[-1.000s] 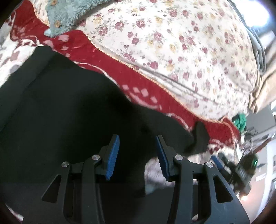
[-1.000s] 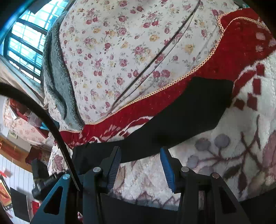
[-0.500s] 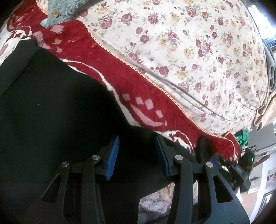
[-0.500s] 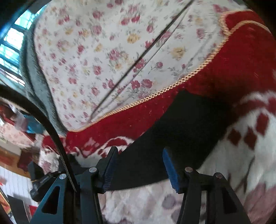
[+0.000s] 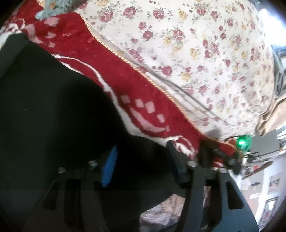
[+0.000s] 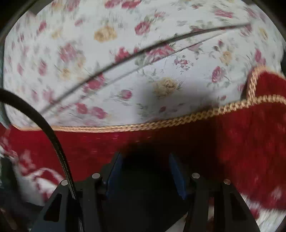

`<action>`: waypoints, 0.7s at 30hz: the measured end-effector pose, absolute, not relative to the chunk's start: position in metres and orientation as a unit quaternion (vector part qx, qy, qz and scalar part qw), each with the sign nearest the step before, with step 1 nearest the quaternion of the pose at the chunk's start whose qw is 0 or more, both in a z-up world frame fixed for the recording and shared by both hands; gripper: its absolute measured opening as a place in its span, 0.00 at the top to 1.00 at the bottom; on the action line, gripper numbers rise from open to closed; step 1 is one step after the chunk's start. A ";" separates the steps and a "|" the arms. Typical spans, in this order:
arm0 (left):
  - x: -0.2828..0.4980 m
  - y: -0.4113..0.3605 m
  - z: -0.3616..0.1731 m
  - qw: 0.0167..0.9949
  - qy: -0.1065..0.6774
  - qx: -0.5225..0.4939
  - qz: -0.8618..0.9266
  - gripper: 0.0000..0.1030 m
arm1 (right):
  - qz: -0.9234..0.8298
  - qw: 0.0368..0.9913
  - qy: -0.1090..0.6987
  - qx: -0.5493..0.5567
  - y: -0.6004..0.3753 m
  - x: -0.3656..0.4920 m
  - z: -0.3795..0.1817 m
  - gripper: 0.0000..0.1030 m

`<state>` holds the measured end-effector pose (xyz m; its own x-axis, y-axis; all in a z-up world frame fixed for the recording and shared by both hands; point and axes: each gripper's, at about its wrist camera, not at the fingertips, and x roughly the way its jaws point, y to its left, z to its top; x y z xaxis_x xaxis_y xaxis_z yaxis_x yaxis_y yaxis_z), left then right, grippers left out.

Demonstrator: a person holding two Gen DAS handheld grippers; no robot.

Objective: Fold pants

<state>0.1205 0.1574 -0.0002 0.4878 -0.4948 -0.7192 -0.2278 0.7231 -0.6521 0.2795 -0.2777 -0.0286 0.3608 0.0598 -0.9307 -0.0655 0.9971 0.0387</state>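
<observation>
The black pants (image 5: 53,107) lie spread on a red and white patterned blanket (image 5: 125,85), filling the left of the left wrist view. My left gripper (image 5: 142,157) is open, low over the pants' far edge, with black cloth between its blue pads. In the right wrist view my right gripper (image 6: 145,166) is open with the black end of a pant leg (image 6: 144,187) lying between its blue pads (image 6: 115,171), close to the blanket's gold braided trim (image 6: 160,121). Whether the pads touch the cloth is unclear.
A floral cream quilt (image 5: 205,53) lies beyond the blanket in both views (image 6: 125,62). A grey-blue fluffy garment (image 5: 51,9) sits at the top left. A device with a green light (image 5: 242,141) and room clutter are at the right. A black cable (image 6: 53,142) crosses the right wrist view.
Both grippers have moved forward and down toward the pants' far edge. The right one now has the pant leg end between its open jaws; the quilt looms much closer.
</observation>
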 end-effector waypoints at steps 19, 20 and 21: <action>0.129 0.155 -0.009 0.802 0.500 -0.321 -0.059 0.95 | 0.133 0.888 0.435 0.061 -0.322 0.214 0.026 0.93; 0.127 0.154 -0.007 0.805 0.496 -0.320 -0.055 0.95 | 0.135 0.893 0.423 0.070 -0.326 0.205 0.035 0.93; 0.125 0.153 -0.005 0.808 0.493 -0.319 -0.052 0.95 | 0.136 0.896 0.415 0.076 -0.331 0.201 0.041 0.94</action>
<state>0.1250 0.1534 -0.0048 0.5089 -0.3980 -0.7633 -0.2302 0.7915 -0.5662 0.2013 -0.3313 0.0413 0.6184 0.3065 -0.7236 -0.1809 0.9516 0.2484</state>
